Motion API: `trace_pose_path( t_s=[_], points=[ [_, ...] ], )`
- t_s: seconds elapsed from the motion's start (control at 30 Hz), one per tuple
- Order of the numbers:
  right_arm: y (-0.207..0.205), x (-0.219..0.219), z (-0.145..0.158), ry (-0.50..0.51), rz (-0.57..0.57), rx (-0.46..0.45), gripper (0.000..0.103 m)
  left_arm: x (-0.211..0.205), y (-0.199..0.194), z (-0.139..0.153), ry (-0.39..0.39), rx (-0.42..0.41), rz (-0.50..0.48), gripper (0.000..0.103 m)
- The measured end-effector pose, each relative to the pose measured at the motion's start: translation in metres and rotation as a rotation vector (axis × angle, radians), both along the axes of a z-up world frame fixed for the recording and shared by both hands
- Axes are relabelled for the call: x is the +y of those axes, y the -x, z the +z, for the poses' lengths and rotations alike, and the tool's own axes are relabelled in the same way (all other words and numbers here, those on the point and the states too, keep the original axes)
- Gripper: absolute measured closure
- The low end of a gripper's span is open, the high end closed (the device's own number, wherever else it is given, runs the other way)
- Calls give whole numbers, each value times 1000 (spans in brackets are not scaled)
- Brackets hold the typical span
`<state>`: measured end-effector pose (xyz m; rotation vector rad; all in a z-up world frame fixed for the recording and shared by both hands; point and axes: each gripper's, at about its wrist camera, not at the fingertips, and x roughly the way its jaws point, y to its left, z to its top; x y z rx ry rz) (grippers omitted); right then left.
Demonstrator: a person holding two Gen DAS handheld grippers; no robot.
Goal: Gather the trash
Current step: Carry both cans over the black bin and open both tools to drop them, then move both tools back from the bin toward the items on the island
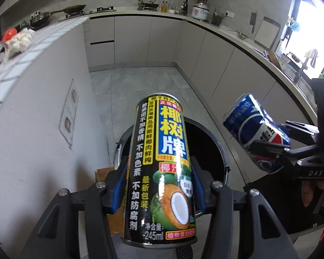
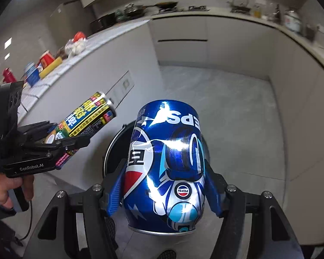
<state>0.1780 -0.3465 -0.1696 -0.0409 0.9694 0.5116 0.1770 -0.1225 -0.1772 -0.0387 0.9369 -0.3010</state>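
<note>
Left tool clamps a black-and-yellow coconut can; right tool clamps a dented blue Pepsi can.

Both fisheye views sit just behind their own fingers, angled down toward the floor and the round bin close below. The left view faces the kitchen corner and catches the right gripper at its right edge; the right view catches the left gripper at its left. Both share the tiled tabletop.
</note>
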Motion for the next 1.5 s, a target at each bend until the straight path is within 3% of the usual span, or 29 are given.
trace_pose_path(
  t_s=[0.2,0.57,0.63,0.67,0.7,0.8,1.5],
  points=[
    [-25,2,-30,10,102,29,36,-9,-2,-18,6,2,37,50],
    [-39,8,-52,18,177,50,35,-29,-6,-35,16,38,77,49],
    [-43,13,-58,44,179,44,14,-29,-8,-37,-6,40,110,34],
    [-45,12,-61,96,138,22,6,-27,-8,-36,-2,36,131,19],
    [-47,11,-61,88,127,21,6,-25,-6,-34,7,21,150,16],
    [-49,-2,-56,55,102,12,6,-20,-5,-28,-4,4,190,16],
    [-38,-8,-42,40,102,-13,6,-18,-3,-18,-47,-31,185,16]
  ],
)
